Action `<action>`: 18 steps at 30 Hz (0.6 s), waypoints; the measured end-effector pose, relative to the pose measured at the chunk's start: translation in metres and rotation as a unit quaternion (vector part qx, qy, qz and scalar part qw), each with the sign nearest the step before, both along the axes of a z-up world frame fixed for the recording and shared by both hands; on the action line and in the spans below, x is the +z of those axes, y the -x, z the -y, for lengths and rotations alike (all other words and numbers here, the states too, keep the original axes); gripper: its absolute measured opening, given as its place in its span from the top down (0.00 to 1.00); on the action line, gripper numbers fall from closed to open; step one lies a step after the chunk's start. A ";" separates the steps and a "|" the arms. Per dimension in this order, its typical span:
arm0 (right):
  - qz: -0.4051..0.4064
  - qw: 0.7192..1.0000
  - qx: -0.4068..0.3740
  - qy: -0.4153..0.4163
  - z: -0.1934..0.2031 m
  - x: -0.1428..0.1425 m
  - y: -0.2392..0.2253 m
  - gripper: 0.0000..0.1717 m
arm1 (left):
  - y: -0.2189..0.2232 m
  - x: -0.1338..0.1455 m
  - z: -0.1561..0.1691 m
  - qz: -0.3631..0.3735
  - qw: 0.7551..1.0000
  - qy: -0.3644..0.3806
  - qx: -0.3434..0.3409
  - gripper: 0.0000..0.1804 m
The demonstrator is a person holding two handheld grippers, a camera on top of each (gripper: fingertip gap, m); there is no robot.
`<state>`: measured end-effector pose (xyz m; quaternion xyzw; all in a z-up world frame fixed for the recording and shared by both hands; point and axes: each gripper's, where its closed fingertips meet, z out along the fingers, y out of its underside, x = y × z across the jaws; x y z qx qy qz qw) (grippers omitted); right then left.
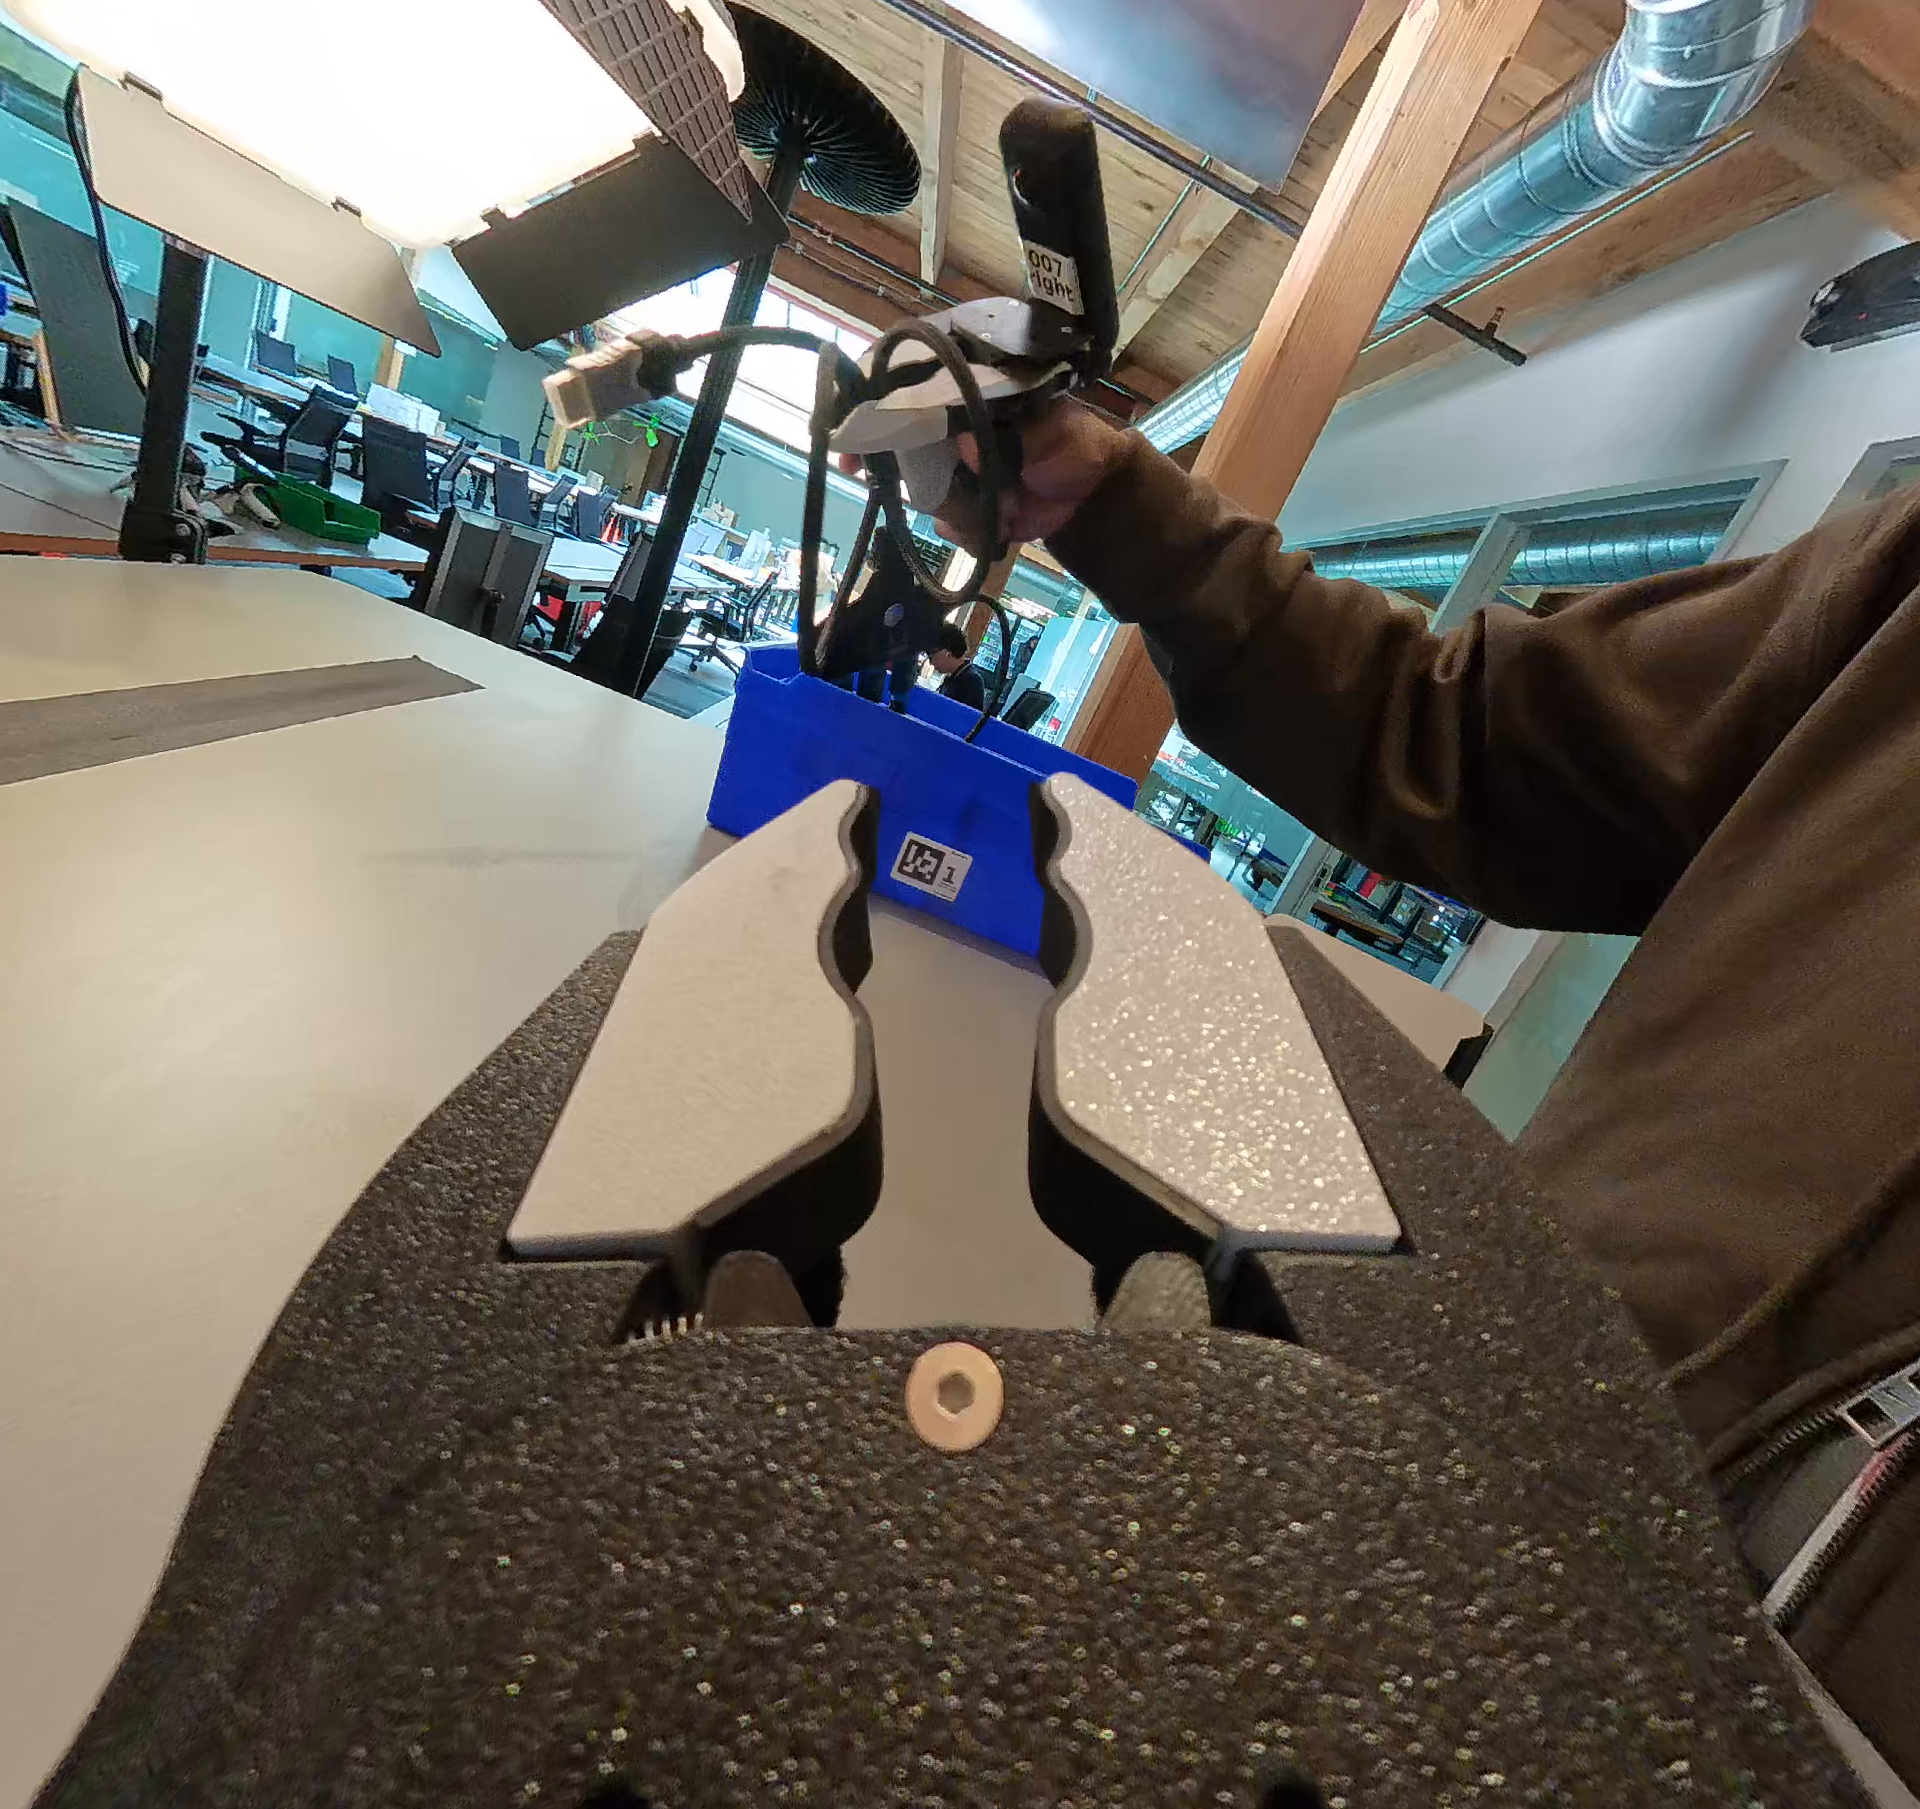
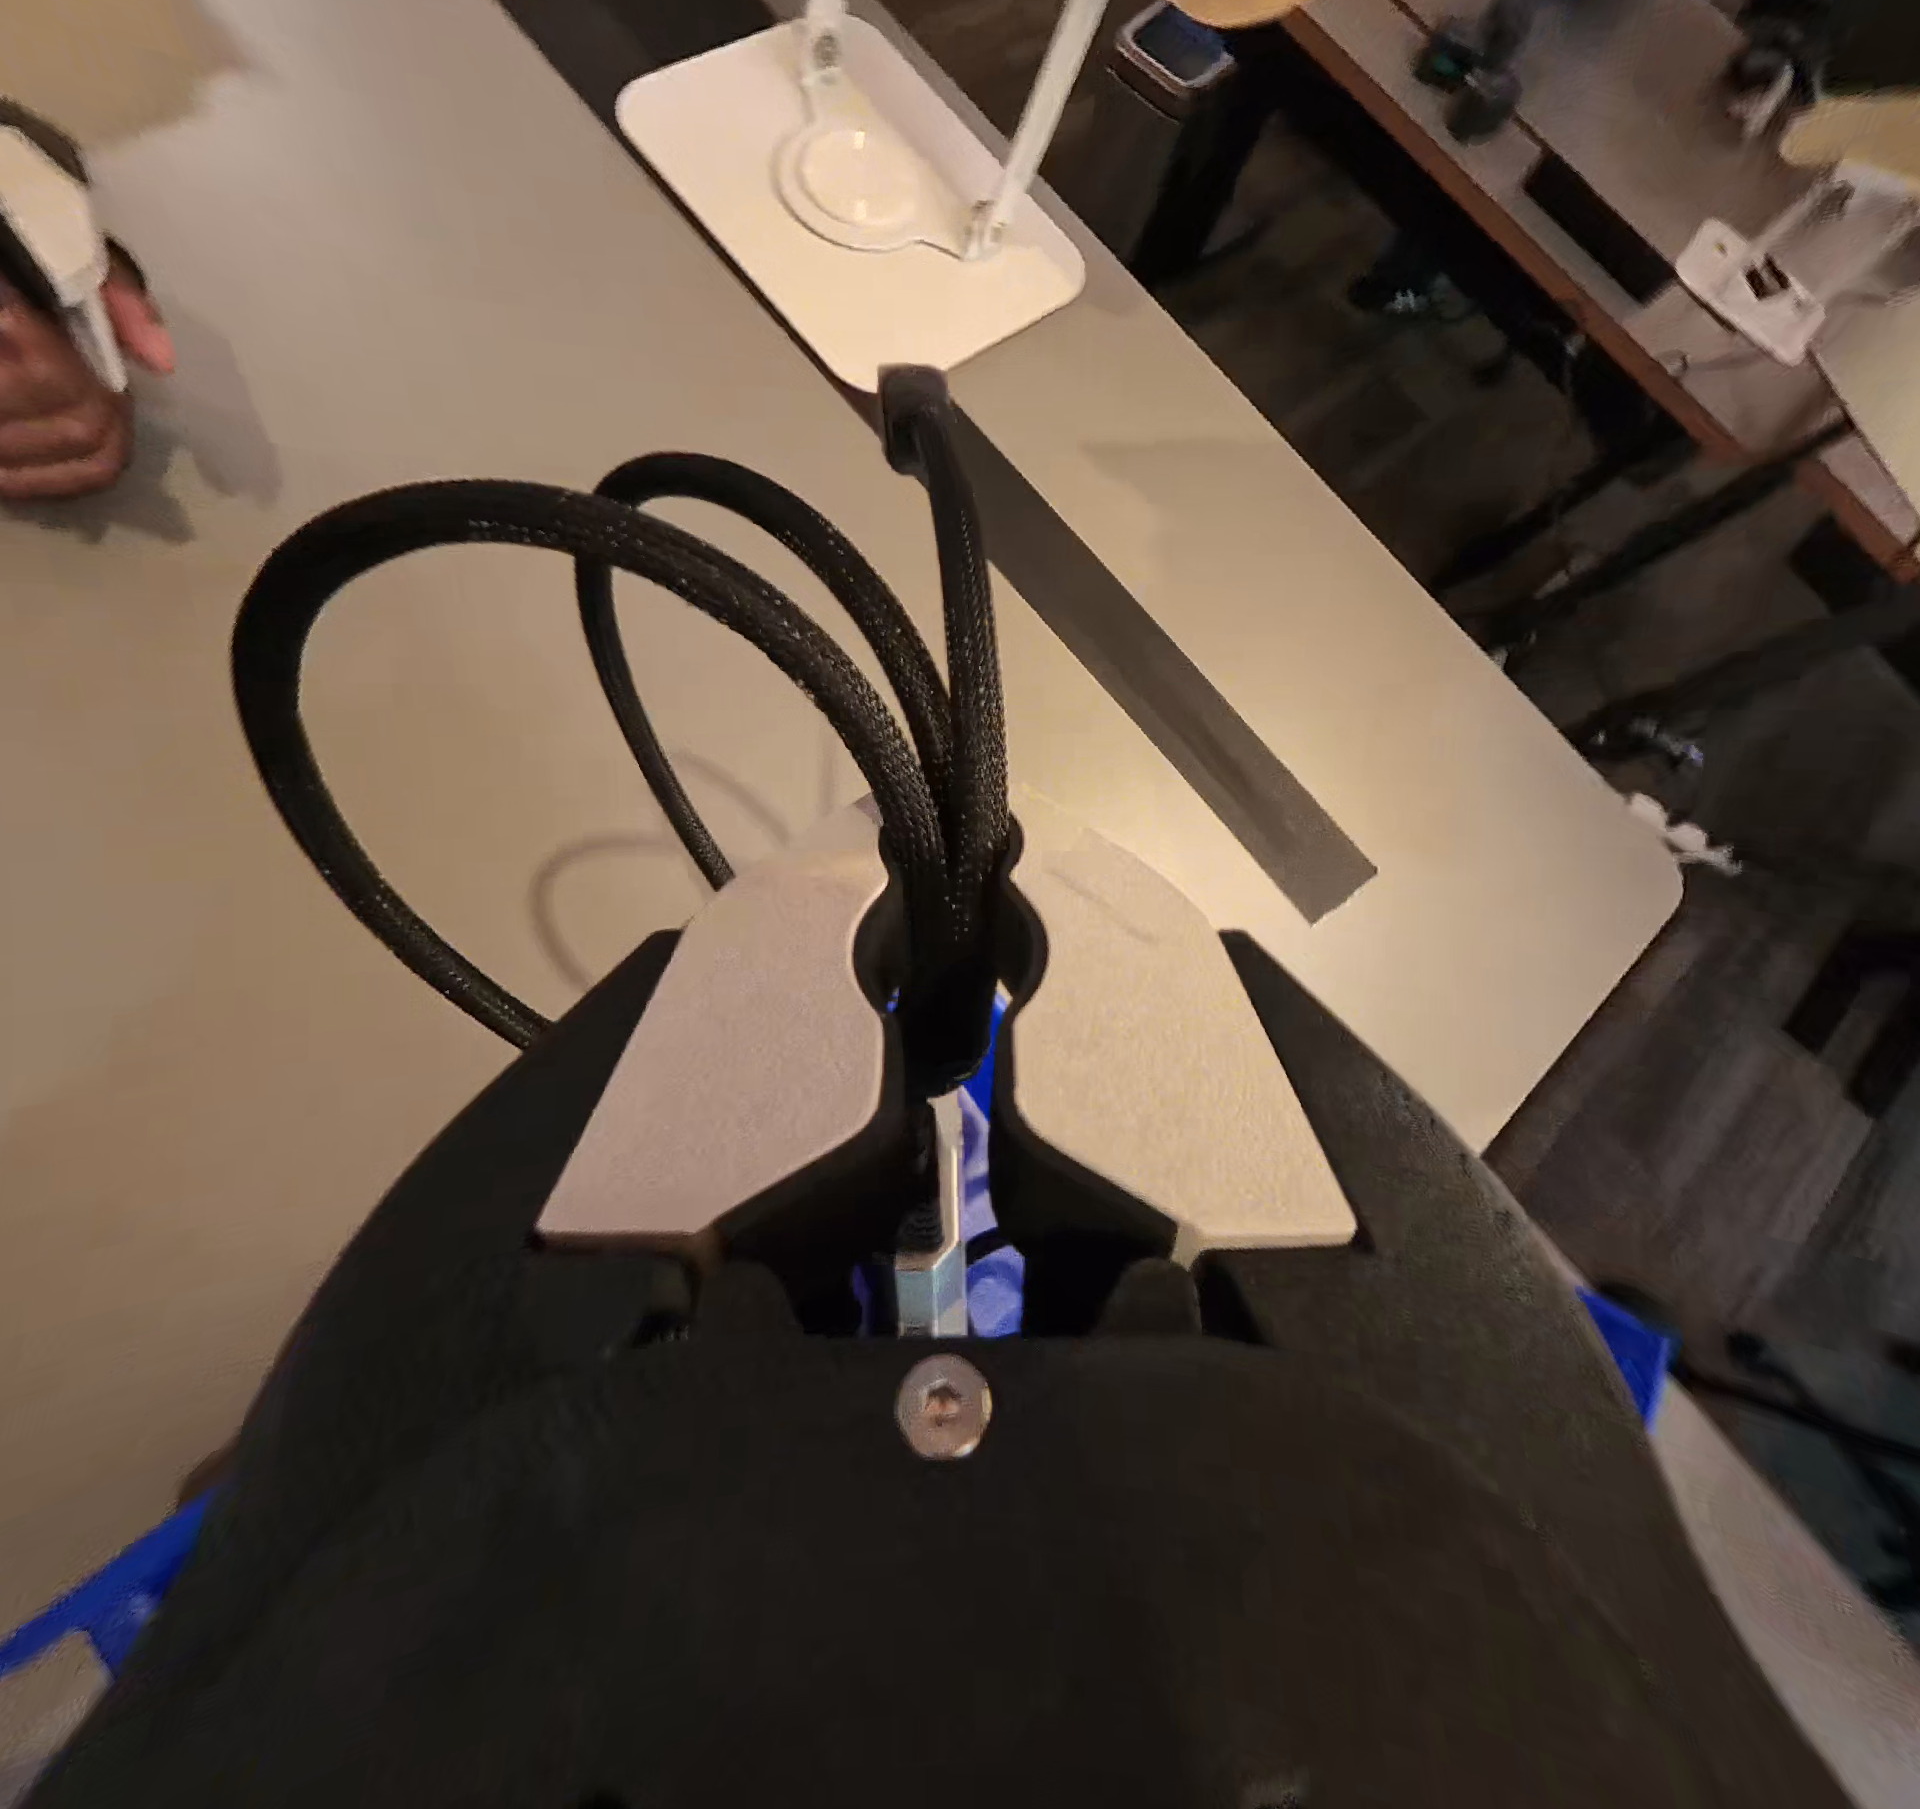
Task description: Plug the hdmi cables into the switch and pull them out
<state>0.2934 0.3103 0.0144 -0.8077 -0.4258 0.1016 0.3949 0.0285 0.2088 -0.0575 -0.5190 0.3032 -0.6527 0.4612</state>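
The left wrist view sat low, just above the pale table (image 1: 260, 928), and looked forward and upward along its own fingers toward the blue bin (image 1: 831, 751), which stood near ahead; above the bin it took in the right gripper (image 1: 894, 398) and the ceiling.

The right wrist view hung high above the blue bin (image 2: 1631, 1344), only edges of which showed beneath its body, and looked steeply down on the table (image 2: 416, 253) beyond the bin, with a white lamp base (image 2: 862, 201) at the table's far edge.

Both views shared the bin, the table, the grey strip (image 1: 229, 710) (image 2: 1164, 689) on it, and the black braided cable (image 1: 831, 471) (image 2: 966, 616). The left gripper (image 2: 62, 242) showed at the right view's left edge.
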 end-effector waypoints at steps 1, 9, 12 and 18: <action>-0.006 1.000 -0.022 0.010 -0.002 -0.003 -0.003 0.93 | -0.001 0.000 0.000 -0.002 1.000 0.000 -0.002 0.85; 0.047 0.988 -0.097 0.113 -0.019 -0.075 -0.016 0.91 | 0.000 0.000 0.002 0.001 1.000 -0.002 -0.005 0.84; 0.085 0.981 -0.106 0.139 -0.017 -0.104 -0.022 0.90 | 0.000 0.001 0.002 0.001 1.000 -0.003 -0.006 0.84; 0.108 0.983 -0.117 0.097 -0.014 -0.097 -0.028 0.78 | 0.002 0.001 0.003 0.003 1.000 -0.002 -0.010 0.84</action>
